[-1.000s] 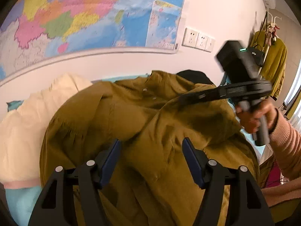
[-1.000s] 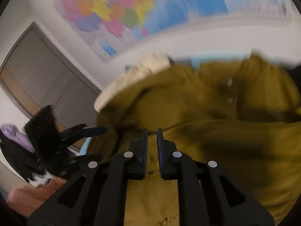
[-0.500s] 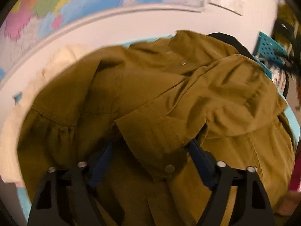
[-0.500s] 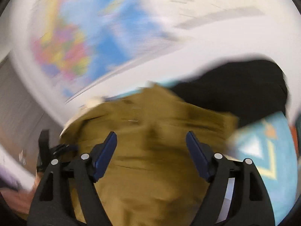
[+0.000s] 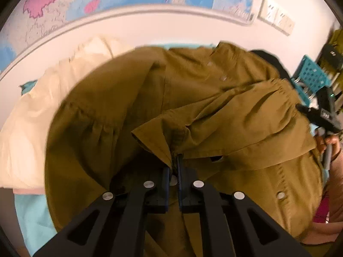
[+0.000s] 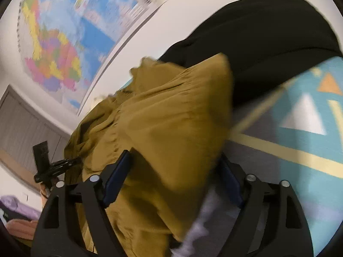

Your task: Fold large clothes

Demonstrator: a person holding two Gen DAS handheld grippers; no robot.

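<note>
Olive jacket (image 5: 214, 107): left gripper (image 5: 174, 165), spread earlier, now pinches its cuff; right gripper (image 6: 173, 171) closing around a fold.

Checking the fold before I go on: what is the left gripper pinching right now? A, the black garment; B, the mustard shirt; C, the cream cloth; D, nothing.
B: the left gripper is shut on a fold of the mustard shirt.
</note>
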